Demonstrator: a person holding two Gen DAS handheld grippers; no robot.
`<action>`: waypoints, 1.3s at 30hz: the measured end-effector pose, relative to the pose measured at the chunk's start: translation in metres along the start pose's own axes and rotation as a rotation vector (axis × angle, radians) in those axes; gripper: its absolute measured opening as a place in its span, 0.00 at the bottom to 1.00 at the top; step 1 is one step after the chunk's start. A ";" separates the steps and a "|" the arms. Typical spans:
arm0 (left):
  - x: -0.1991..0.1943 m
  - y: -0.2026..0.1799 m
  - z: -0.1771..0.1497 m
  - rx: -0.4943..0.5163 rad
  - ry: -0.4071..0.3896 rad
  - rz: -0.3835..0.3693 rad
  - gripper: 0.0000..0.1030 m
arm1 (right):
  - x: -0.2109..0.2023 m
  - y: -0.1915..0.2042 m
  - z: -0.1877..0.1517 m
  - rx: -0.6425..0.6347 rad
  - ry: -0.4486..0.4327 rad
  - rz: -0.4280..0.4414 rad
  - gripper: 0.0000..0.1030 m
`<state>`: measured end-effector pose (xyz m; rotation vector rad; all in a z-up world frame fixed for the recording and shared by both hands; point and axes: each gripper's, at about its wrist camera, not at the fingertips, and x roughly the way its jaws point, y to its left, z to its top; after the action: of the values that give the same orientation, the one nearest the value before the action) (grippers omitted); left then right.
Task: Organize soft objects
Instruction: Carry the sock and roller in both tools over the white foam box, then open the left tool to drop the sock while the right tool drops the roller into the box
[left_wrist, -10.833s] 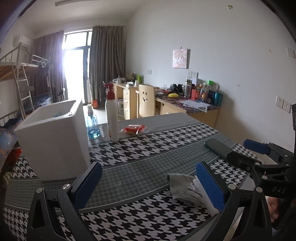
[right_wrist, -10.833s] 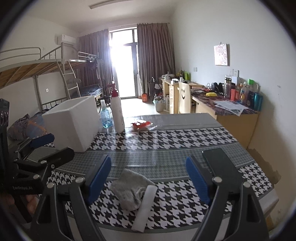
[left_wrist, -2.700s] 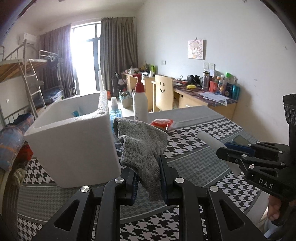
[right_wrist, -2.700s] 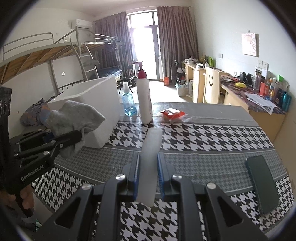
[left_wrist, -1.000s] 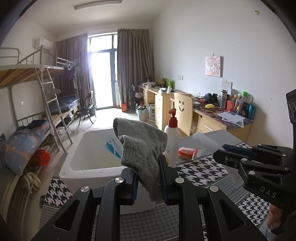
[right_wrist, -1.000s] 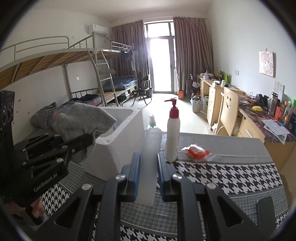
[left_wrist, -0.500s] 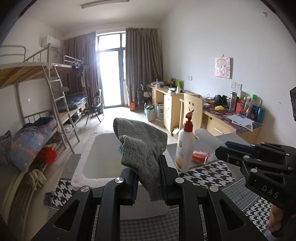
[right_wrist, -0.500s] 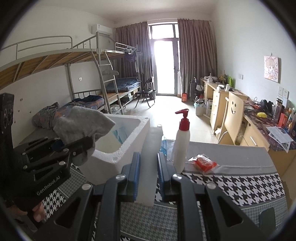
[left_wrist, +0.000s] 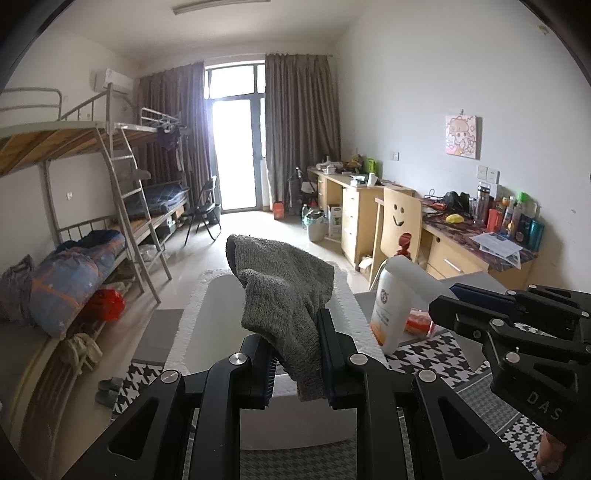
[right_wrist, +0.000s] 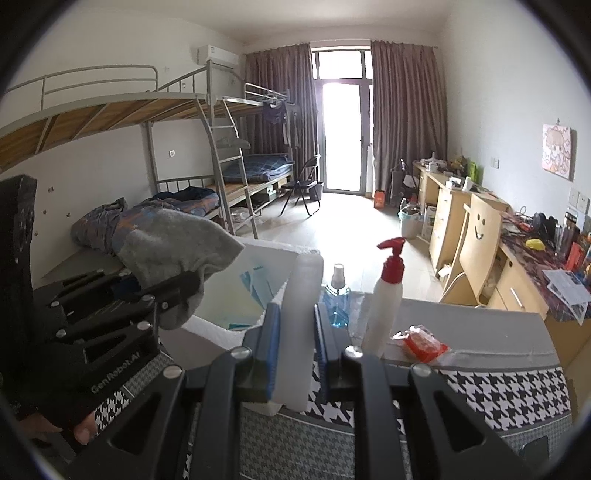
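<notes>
My left gripper (left_wrist: 295, 354) is shut on a grey sock (left_wrist: 284, 295) and holds it above the open white foam box (left_wrist: 207, 332). The sock also shows in the right wrist view (right_wrist: 173, 251), hanging over the box (right_wrist: 236, 332). My right gripper (right_wrist: 295, 332) is shut on a white foam strip (right_wrist: 299, 325), held upright just right of the box's near corner. The right gripper also shows at the right of the left wrist view (left_wrist: 517, 325). Blue and yellow packets (right_wrist: 251, 291) lie inside the box.
On the houndstooth tablecloth (right_wrist: 498, 391) stand a white pump bottle with a red top (right_wrist: 384, 306), a blue spray bottle (right_wrist: 337, 299) and a red packet (right_wrist: 421, 341). A bunk bed (right_wrist: 184, 155) stands left, desks and a smiley chair (right_wrist: 476, 236) right.
Both grippers have risen and moved over the foam box; its inside is now seen from above. Both remain shut on their objects.
</notes>
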<state>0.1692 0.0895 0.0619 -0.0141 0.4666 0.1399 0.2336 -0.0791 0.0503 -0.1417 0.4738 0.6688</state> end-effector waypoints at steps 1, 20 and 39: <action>0.001 0.001 0.000 -0.002 0.002 0.000 0.21 | 0.001 0.001 0.001 -0.005 0.001 0.002 0.21; 0.028 0.018 0.010 -0.042 0.054 0.033 0.21 | 0.032 0.006 0.018 -0.027 0.020 0.058 0.21; 0.046 0.028 0.010 -0.054 0.082 0.094 0.74 | 0.044 0.006 0.022 -0.023 0.042 0.057 0.21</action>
<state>0.2109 0.1233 0.0505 -0.0510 0.5451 0.2447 0.2679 -0.0441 0.0495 -0.1647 0.5120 0.7279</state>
